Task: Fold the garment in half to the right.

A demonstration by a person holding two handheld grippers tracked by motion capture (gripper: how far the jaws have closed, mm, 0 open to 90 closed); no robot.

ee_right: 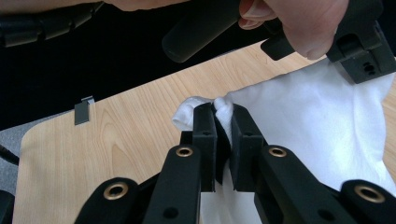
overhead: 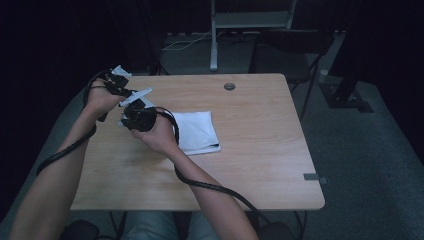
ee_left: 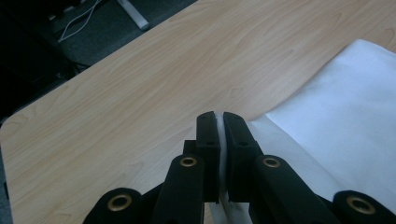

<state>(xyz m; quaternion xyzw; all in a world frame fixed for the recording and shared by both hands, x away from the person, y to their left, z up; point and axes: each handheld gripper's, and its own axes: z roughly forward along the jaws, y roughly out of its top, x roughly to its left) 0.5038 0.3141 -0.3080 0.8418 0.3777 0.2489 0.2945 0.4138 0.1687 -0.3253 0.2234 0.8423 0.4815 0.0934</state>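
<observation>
High view: a light wooden table [overhead: 250, 150] is standing on grey carpet in a dim room, with a white post and a dark chair behind it. A white cloth [overhead: 197, 131] is lying left of the table's middle, its left part lifted. Both forearms are coming in from below. The left gripper [overhead: 116, 82] is sitting at the far left corner, and the right gripper [overhead: 137, 114] is hanging just beside the cloth's left edge. The jaws are hard to make out here, as the hands and black cables are covering them. A small round grommet [overhead: 229, 86] is lying near the far edge, and a grey tab [overhead: 314, 177] at the near right edge.

Left gripper view: the left gripper [ee_left: 219, 122] is pinching a thin fold of the cloth [ee_left: 345, 116] between nearly closed jaws. Bare wood is stretching to the left, and the cloth is running out of frame on the right.

Right gripper view: the right gripper [ee_right: 223, 114] is clamping a bunched corner of the cloth [ee_right: 317, 121], which is bulging above the tips. The left hand [ee_right: 303, 23] is filling the top, cut off by the frame.
</observation>
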